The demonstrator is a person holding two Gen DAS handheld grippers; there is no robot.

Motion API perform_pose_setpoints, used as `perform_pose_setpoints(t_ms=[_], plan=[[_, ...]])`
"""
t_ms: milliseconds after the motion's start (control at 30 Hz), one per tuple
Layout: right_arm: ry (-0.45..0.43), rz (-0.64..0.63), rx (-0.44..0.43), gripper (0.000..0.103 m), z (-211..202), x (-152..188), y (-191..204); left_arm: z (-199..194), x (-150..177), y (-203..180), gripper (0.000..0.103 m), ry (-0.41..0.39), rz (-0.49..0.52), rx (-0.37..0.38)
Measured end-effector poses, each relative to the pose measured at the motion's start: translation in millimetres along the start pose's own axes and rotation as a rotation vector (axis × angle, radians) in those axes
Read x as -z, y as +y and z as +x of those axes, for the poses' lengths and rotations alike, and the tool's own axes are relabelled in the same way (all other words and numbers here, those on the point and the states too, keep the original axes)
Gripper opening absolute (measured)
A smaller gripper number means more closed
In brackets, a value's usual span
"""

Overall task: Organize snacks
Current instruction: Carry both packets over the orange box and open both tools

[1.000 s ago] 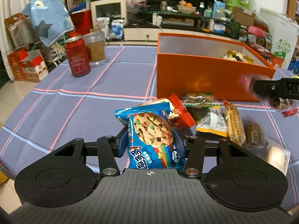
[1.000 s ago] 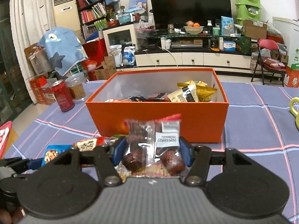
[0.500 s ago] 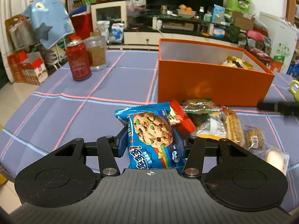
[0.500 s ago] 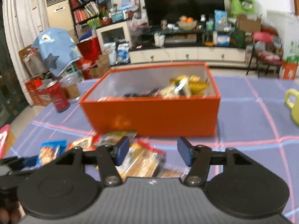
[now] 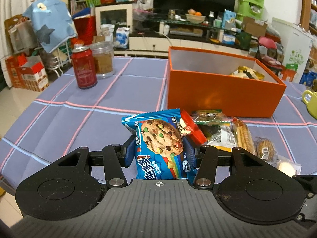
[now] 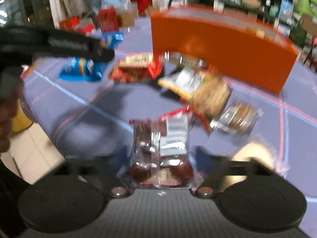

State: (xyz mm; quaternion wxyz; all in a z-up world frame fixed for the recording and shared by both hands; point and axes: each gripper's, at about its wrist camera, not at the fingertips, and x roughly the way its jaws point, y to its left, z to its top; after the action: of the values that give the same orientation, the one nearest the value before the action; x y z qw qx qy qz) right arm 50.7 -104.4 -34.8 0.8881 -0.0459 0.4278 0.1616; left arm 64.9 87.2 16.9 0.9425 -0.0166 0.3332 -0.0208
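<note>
Snacks are mostly piled on the purple checked tablecloth, just in front of the orange rectangular cardboard box, which already has a few yellow packets in its far corner. A blue chocolate-chip cookie packet is clamped upright between the blue pads of the left gripper, so that one is closed on it, narrow-ish. Beside it on the cloth a red wrapper, a green-edged packet, a long clear pack of biscuits and a small round wrapped cookie can be seen. A red drinks can and a clear plastic jar are parked well apart on the far left.

The right view is pretty blurred. A clear plastic packet of dark red sweets is seen between the fingers of the right gripper, whose jaws have just been closing; whether the pads are actually pressing on it can't be told. The orange box and the rest of the pile are seen beyond it.
</note>
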Motion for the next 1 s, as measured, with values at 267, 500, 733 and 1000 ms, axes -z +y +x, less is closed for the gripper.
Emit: perform_pose_setpoints(t_ms=[267,500,733,1000], plan=[[-0.094,0.008,-0.008,0.056,-30,-9,0,-23,-7,-1,0.027,-0.104,0.032,-0.006],[-0.242,0.074,0.063,0.056,-72,-37,-31,-36,-37,-20,0.027,-0.18,0.089,0.034],[-0.381,0.187,0.145,0.056,-75,-119,-105,6,-108,-53,0.027,-0.22,0.136,0.09],[-0.311,0.183,0.177,0.061,3,-194,-143,110,-168,-79,0.035,-0.083,0.123,0.155]])
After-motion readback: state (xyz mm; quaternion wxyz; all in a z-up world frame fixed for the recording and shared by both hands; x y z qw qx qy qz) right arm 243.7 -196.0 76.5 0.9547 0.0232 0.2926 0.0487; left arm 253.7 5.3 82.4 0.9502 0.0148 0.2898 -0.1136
